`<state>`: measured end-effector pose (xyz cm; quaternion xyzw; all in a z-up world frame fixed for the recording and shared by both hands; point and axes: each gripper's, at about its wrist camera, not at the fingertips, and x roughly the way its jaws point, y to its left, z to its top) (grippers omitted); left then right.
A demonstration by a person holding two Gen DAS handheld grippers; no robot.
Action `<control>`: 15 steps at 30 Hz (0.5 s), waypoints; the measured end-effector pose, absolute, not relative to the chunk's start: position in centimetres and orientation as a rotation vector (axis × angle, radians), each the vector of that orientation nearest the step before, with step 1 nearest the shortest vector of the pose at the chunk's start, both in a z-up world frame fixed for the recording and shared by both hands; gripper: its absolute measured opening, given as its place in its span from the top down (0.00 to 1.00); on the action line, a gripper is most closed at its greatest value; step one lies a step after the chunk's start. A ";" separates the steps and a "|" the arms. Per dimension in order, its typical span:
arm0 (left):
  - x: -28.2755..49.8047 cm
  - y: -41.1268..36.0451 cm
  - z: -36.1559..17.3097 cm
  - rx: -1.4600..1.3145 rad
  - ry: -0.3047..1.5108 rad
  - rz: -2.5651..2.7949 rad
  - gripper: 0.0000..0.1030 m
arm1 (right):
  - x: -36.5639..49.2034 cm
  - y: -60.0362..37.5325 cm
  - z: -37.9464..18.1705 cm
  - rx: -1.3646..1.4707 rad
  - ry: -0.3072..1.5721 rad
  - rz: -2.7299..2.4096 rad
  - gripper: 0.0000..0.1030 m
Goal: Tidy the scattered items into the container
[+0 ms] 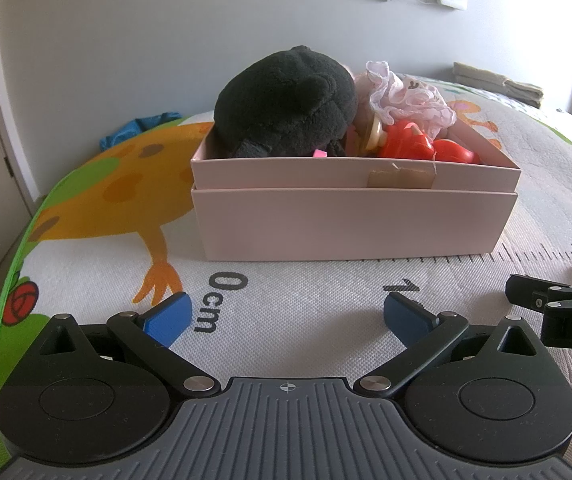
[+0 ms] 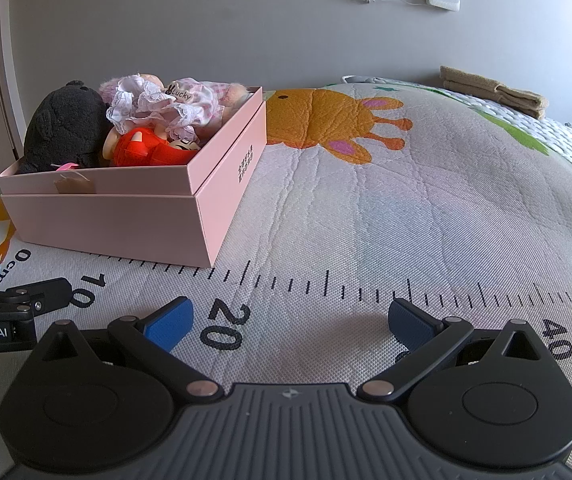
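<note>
Right of the pink box the mat lies bare as far as the folded towels. A black plush bulges above the box's left end, and the strip before its front wall is open.

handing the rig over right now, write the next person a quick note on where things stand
Left tool: open, empty, low over the mat, facing the pink box.
Right tool: open, empty, beside the left one, with the box ahead to its left.
In the box: black plush, frilly pink doll, red toy.
Done: no loose toys visible on the mat.
Left: blue cloth on the mat's far left edge and folded towels at the back; unclear whether they belong to the job.
</note>
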<state>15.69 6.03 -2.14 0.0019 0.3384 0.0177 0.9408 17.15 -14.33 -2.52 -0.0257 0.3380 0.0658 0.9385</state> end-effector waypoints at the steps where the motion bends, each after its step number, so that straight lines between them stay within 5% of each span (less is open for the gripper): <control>1: 15.7 6.0 -2.1 0.004 0.691 0.036 0.00 | 17.2 -14.3 -2.5 -0.052 0.690 0.134 0.00; 15: 15.5 6.0 -2.0 0.004 0.691 0.036 0.00 | 17.1 -14.4 -2.6 -0.052 0.690 0.135 0.00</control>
